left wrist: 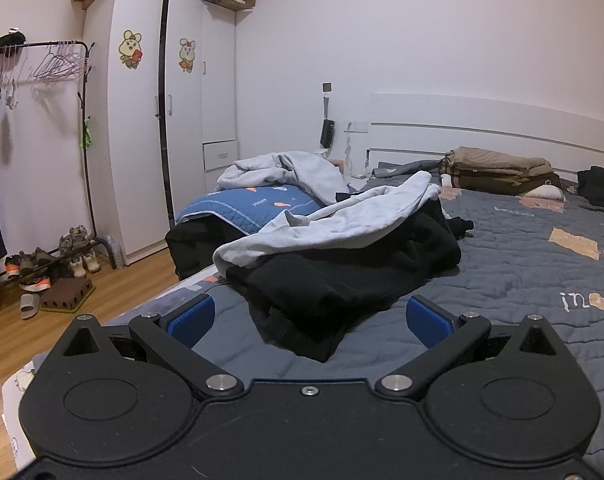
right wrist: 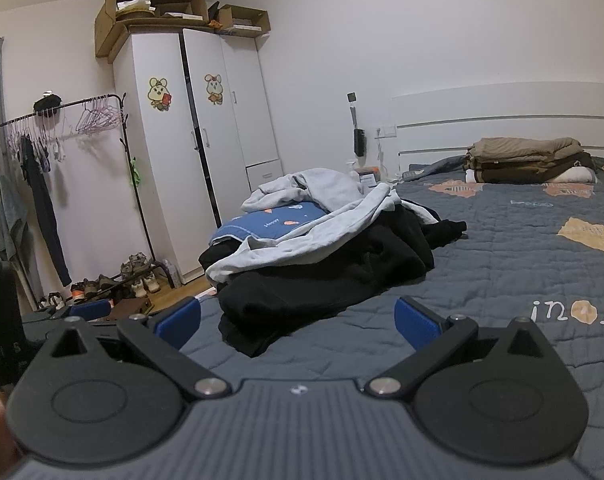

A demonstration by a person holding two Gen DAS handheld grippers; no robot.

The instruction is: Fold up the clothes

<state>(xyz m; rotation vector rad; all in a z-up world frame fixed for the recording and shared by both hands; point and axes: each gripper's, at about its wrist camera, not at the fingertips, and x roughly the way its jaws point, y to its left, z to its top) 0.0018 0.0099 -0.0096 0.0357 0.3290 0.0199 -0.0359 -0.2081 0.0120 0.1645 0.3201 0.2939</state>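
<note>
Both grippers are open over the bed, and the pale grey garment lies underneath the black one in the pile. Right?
Not quite. The pale grey garment lies on top of the black one, as both wrist views show. The left gripper and right gripper are open over the bed.

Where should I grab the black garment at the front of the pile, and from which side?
Probably take the black garment by its near folded edge, the flap lying on the bedspread toward the left hand-held gripper. Come in low from the front: that edge is free, while the grey top drapes over the far part and would be dragged along. Both grippers stand open and empty.
</note>
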